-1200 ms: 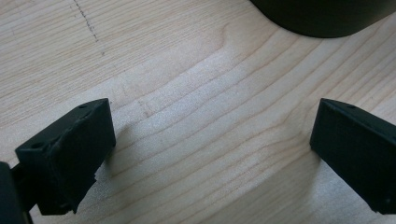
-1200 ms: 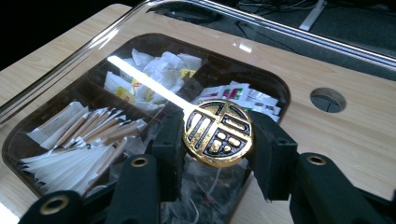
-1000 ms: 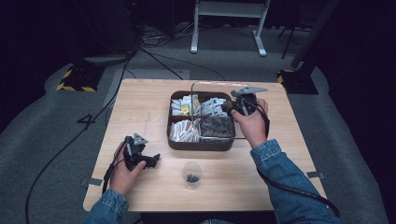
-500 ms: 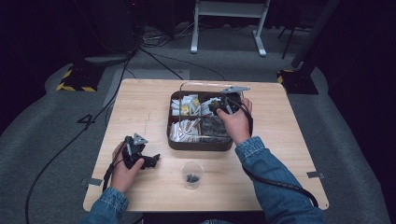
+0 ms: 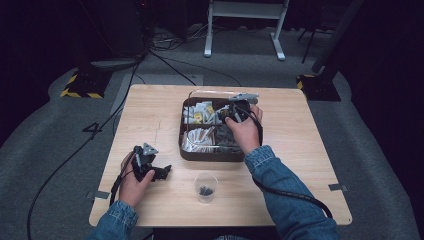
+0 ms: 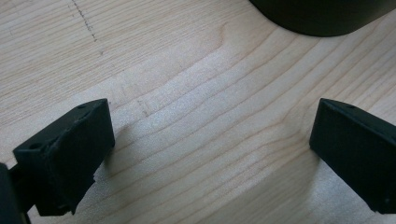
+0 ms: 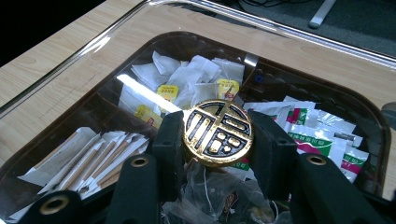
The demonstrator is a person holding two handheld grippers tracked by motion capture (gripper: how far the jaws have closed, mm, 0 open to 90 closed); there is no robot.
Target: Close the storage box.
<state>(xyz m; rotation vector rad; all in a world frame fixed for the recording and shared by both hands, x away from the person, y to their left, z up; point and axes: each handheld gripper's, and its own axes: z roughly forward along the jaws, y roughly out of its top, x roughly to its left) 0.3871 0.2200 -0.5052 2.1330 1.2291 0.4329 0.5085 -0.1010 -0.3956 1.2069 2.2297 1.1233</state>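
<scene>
- The gold knob [image 7: 218,132] sits on a clear lid [image 7: 140,14] over the brown tray [image 5: 186,152], and the right gripper [image 7: 218,140] has its fingers [image 7: 169,140] pinching it from both sides.
- The lid appears to lie on the tray, or just above it; I cannot tell which.
- Judging from that, the grip is made, and lifting or seating the lid is left.
- Under the lid lie tea bags [image 7: 187,79], paper sticks [image 7: 93,158] and green-printed sachets [image 7: 317,130], each in its own compartment.
- The tray stands at the far middle of the desk [image 5: 150,110], with bare wood on both sides for setting a lid down.
- A clear cup [image 5: 205,186] stands just in front of the tray, near the desk's front edge.
- The left gripper [image 6: 210,140] rests on the desk well to the left, fingers spread, nothing between them.
</scene>
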